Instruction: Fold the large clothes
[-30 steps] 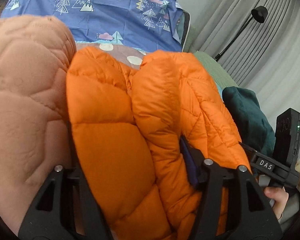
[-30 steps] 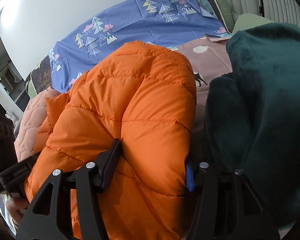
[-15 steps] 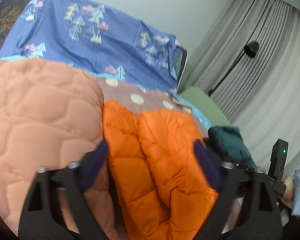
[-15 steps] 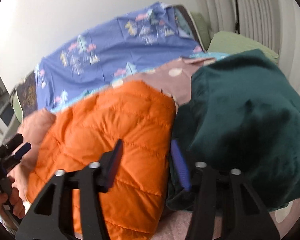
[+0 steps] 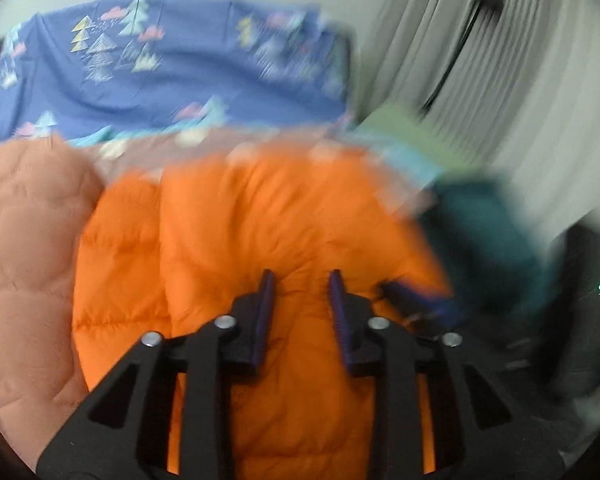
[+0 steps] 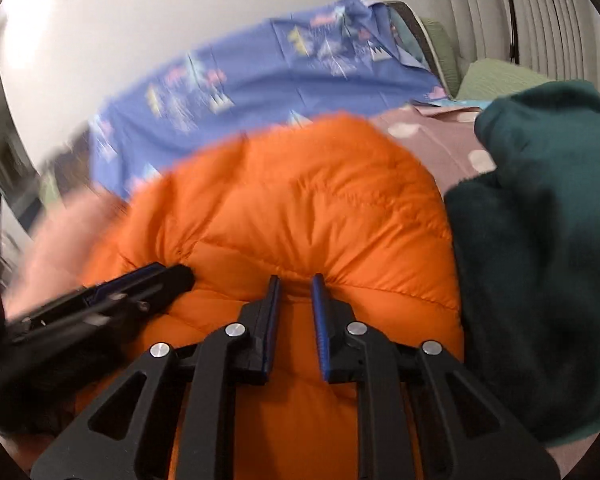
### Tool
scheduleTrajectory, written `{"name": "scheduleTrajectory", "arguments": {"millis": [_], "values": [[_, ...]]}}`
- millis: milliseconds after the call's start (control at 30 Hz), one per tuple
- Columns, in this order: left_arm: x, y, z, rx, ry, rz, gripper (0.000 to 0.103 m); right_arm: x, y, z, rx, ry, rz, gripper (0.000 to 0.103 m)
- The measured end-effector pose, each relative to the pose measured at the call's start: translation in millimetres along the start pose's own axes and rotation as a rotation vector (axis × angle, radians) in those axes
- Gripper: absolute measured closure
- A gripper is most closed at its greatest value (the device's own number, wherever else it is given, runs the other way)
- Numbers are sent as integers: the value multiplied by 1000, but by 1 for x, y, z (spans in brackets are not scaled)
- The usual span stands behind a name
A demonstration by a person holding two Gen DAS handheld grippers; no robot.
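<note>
The left gripper (image 5: pixel 300 280) points down onto the orange puffer jacket (image 5: pixel 228 224), its jaws closing with a pinched ridge of the orange fabric between the 2 blue pads (image 5: pixel 265 300). Just to the right, the right gripper (image 5: pixel 416 304) reaches in, blurred, tips on the same jacket. A peach quilted garment (image 5: pixel 24 248) lies to the left, a dark green garment (image 5: pixel 488 236) to the right, a blue tree-print sheet (image 5: pixel 172 72) behind

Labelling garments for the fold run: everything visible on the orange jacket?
The orange jacket is a puffy quilted piece with stitched baffles and a slightly shiny shell, bunched in a rounded heap on the bed. Peach quilted fabric borders one side, a dark green fleece the other. Both the left gripper and right gripper are closing, pinching its folds.
</note>
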State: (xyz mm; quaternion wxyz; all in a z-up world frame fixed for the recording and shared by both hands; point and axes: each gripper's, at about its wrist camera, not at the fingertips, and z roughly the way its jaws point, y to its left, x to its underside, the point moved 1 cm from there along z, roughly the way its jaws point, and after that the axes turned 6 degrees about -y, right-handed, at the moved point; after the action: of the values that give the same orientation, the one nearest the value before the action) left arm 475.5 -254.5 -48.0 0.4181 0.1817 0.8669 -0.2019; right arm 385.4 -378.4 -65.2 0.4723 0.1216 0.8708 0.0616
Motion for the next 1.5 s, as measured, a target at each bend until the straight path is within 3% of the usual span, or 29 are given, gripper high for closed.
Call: {"name": "scheduleTrajectory", "arguments": {"millis": [67,167,433,600,833,867,967,1067,1300,1500], "values": [[23,17,26,6,-23,-14,71,10,3,11,38,-11,-34,87],[33,22,32,6,-20,-23,71,15,10,15,90,-10,-80,87],[39,12,16,-19,-86,28,71,13,9,5,72,-9,-70,84],[28,11,-9,-9,-127,-5,47,2,10,-16,58,-19,-35,83],[9,5,-58,-57,-190,-29,35,-18,22,-62,80,-49,-45,54],[5,3,-70,-72,-199,-33,31,-21,22,-72,93,-49,-46,51],[-4,0,-95,-118,-202,-27,16,-27,20,-95,114,-54,-34,28],[-11,-2,-122,-159,-209,-19,7,-29,21,-114,110,-47,-40,14],[-15,-13,-173,-196,-234,9,2,-22,40,-125,80,-8,-96,3],[-12,-23,-179,-190,-203,19,2,-13,48,-125,100,22,-115,2]]}}
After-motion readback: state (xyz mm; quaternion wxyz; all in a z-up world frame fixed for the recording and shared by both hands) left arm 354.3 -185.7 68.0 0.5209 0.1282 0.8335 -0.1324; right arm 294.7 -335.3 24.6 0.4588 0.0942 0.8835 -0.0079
